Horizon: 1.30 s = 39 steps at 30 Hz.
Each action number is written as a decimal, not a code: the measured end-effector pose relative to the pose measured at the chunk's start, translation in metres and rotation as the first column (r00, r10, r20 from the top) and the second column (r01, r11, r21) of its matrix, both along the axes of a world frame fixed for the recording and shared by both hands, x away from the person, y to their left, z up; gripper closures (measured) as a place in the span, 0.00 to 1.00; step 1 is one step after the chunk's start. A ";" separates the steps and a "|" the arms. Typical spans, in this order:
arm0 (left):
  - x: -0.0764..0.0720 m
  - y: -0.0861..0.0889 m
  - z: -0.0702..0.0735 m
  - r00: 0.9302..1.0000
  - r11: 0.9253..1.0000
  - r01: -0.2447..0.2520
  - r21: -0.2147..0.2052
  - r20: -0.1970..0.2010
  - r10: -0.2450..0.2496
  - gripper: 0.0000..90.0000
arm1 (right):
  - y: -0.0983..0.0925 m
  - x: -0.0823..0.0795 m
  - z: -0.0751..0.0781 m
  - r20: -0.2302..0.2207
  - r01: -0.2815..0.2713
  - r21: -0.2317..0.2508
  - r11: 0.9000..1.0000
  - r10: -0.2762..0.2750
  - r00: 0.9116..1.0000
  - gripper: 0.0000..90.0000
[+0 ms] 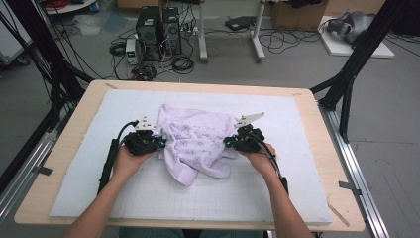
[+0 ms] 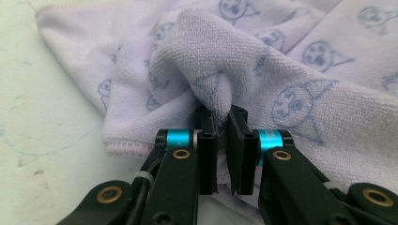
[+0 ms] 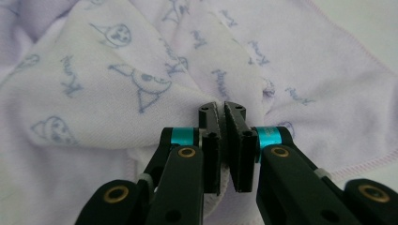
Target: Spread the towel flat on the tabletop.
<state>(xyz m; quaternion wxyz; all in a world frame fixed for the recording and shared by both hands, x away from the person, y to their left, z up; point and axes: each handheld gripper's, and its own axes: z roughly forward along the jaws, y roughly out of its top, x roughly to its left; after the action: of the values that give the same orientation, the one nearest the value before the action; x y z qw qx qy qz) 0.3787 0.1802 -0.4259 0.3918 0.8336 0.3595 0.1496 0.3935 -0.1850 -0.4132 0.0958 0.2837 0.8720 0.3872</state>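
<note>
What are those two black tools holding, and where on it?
Both hold the towel: the left tool pinches a raised fold at its left side, the right tool a bunched fold at its right side.

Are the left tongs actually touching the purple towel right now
Touching. The left gripper view shows the left tongs shut on a raised fold of the towel, cloth pinched between them.

A pale gridded mat (image 1: pixel 208 198) covers most of the wooden bench (image 1: pixel 74 129). Beyond the bench, two black computer towers (image 1: pixel 158 29) stand on the grey floor (image 1: pixel 386 124) among tangled cables (image 1: pixel 183 64), near white desk legs (image 1: pixel 255 34).
</note>
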 end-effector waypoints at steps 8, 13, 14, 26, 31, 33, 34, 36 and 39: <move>-0.009 0.017 0.013 0.999 0.999 -0.049 -0.005 0.016 0.049 0.74 | -0.003 -0.002 0.002 0.006 0.012 0.010 1.000 -0.012 1.000 0.85; -0.029 0.033 0.031 0.997 0.998 -0.058 -0.010 0.060 0.058 0.66 | -0.014 -0.026 0.018 0.072 -0.001 0.051 0.999 -0.003 0.997 0.81; -0.033 0.035 0.034 0.996 0.998 -0.059 -0.012 0.065 0.060 0.65 | -0.016 -0.031 0.021 0.083 -0.004 0.059 0.998 -0.001 0.997 0.80; -0.072 0.000 0.028 0.995 0.994 0.086 -0.060 0.051 -0.083 0.58 | -0.003 -0.072 0.015 0.106 -0.136 0.022 0.990 0.133 0.985 0.70; -0.073 -0.023 0.006 0.991 0.991 0.132 -0.008 0.004 -0.132 0.57 | 0.003 -0.072 -0.006 0.053 -0.149 0.011 0.989 0.148 0.988 0.70; -0.071 -0.029 -0.002 0.988 0.988 0.155 0.030 -0.020 -0.154 0.63 | 0.005 -0.071 -0.012 0.029 -0.157 0.000 0.988 0.157 0.987 0.70; -0.070 -0.032 -0.006 0.986 0.986 0.162 0.040 -0.033 -0.161 0.69 | 0.007 -0.070 -0.014 0.026 -0.160 -0.016 0.987 0.160 0.987 0.70; -0.069 -0.034 -0.011 0.983 0.982 0.181 0.047 -0.043 -0.179 0.77 | 0.011 -0.069 -0.019 0.004 -0.164 -0.038 0.986 0.165 0.986 0.70; -0.070 -0.035 -0.010 0.980 0.979 0.196 0.051 -0.036 -0.194 0.88 | 0.014 -0.066 -0.027 -0.012 -0.170 -0.052 0.984 0.170 0.985 0.77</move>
<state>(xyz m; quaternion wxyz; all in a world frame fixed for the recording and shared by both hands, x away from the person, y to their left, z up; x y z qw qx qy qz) 0.3088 0.1456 -0.4362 0.3762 0.8773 0.2780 0.1071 0.3274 -0.1709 -0.4403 0.0668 0.2071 0.9033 0.3697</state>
